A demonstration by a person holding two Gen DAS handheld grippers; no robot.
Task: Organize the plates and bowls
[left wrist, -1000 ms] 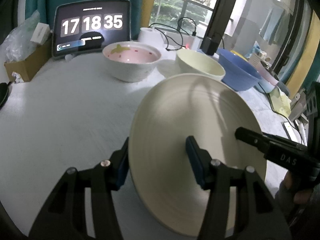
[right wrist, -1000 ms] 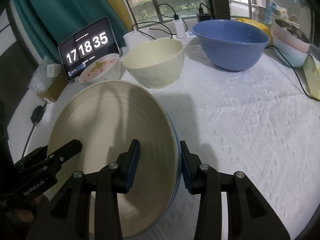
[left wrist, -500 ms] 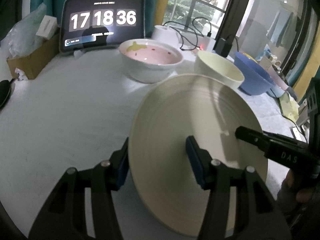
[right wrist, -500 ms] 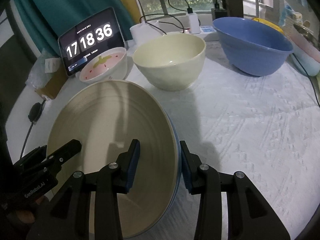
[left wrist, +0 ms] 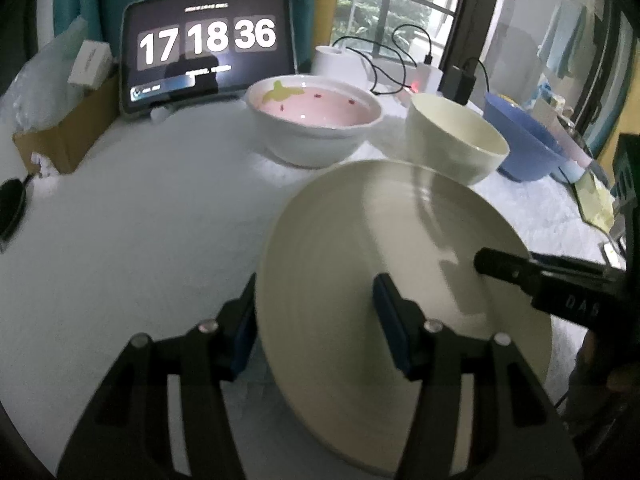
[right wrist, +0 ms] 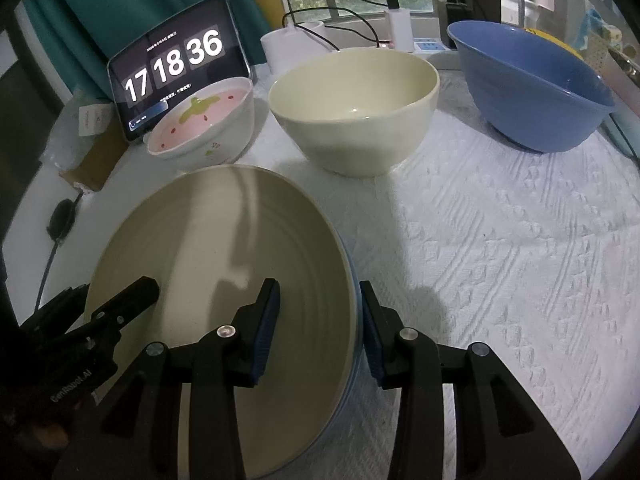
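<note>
A cream plate [left wrist: 384, 240] [right wrist: 224, 240] with a blue plate edge [right wrist: 354, 280] under it is held by both grippers over the white cloth. My left gripper [left wrist: 316, 320] is shut on the stack's left rim. My right gripper [right wrist: 318, 316] is shut on its right rim. Behind the stack stand a pink strawberry bowl [left wrist: 316, 120] [right wrist: 200, 120], a cream bowl [left wrist: 456, 140] [right wrist: 356, 108] and a blue bowl [left wrist: 520, 140] [right wrist: 528, 88].
A tablet clock [left wrist: 208, 48] [right wrist: 172, 64] stands at the back. A cardboard box [left wrist: 60, 128] sits back left. Chargers and cables [right wrist: 396, 20] lie by the window. A black cable and puck [right wrist: 60, 216] lie at the left edge.
Both grippers and the plate stack have moved forward toward the bowls, which now look larger and closer. Both grips are unchanged.
</note>
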